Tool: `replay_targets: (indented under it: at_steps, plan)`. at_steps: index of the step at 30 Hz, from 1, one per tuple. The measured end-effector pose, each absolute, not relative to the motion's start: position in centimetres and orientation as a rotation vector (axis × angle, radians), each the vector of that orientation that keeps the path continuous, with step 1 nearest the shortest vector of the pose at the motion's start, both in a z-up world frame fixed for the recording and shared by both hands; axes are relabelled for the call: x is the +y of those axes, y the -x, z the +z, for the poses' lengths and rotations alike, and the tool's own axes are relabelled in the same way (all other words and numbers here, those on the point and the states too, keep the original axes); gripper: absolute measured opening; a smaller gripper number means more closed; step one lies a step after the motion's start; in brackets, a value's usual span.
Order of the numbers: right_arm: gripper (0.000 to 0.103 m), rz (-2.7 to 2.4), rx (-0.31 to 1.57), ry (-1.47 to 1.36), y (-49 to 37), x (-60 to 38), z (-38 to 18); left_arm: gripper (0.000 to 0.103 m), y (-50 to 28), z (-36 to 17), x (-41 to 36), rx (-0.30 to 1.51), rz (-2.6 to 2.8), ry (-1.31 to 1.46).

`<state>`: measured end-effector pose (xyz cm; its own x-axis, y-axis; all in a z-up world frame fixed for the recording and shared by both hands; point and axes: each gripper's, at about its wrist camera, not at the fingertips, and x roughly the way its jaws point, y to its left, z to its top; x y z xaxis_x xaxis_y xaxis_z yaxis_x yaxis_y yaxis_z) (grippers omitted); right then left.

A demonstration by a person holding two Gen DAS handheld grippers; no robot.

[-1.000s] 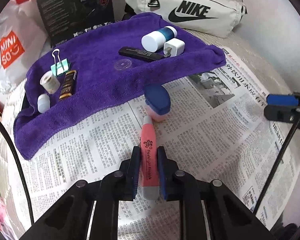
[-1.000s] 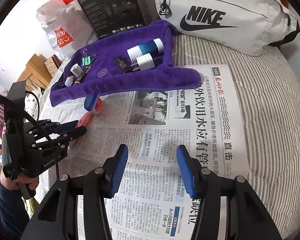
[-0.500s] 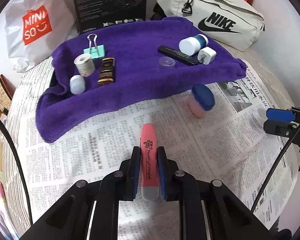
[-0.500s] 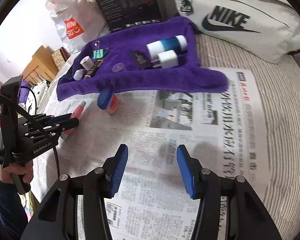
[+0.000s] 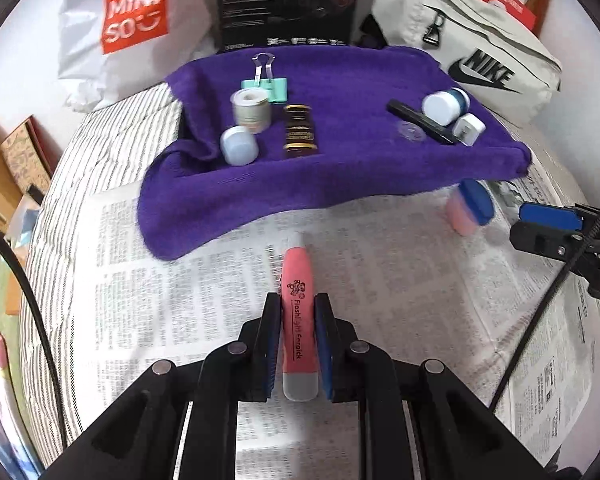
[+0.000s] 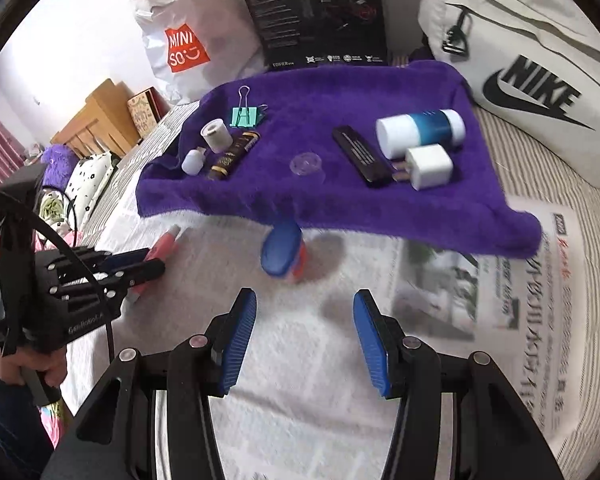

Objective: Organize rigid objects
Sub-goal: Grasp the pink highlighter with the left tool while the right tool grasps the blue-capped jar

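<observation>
My left gripper (image 5: 298, 316) is shut on a pink flashlight earpick (image 5: 298, 312), held over the newspaper and pointing at the purple towel (image 5: 340, 168). The towel carries several small items: a binder clip (image 5: 266, 80), a tape roll (image 5: 251, 108), a small white cap (image 5: 239, 145), a dark tube (image 5: 299, 130), a black bar (image 6: 360, 156), a blue-white bottle (image 6: 420, 128) and a white charger (image 6: 428, 167). My right gripper (image 6: 305, 342) is open and empty, just in front of a pink jar with a blue lid (image 6: 283, 254). The left gripper (image 6: 140, 266) shows in the right wrist view.
Newspaper (image 5: 380, 280) covers a striped bed. Behind the towel stand a Miniso bag (image 5: 132, 16), a black box (image 5: 288, 0) and a white Nike bag (image 5: 480, 56). Wooden furniture (image 6: 100, 124) is at the far left.
My left gripper has swung left with the earpick, now facing the towel's left part. My right gripper has moved forward toward the blue-lidded jar and the towel.
</observation>
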<state>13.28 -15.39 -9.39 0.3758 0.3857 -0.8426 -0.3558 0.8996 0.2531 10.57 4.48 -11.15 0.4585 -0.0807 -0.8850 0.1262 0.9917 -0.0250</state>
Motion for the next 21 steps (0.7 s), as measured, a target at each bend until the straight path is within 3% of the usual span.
replay_targets:
  at_steps: [8,15,21]
  plan:
    - [0.05,0.467,1.087,-0.014,-14.8,-12.6,-10.4,0.017,-10.7,-11.5,5.4,1.082,-0.132,-0.018]
    - [0.025,0.444,1.106,-0.013,-15.9,-11.9,-12.0,0.017,-10.5,-11.6,5.9,1.077,-0.138,0.009]
    - [0.025,0.438,1.088,0.031,-16.0,-12.1,-11.7,0.017,-10.4,-11.6,5.9,1.072,-0.14,0.003]
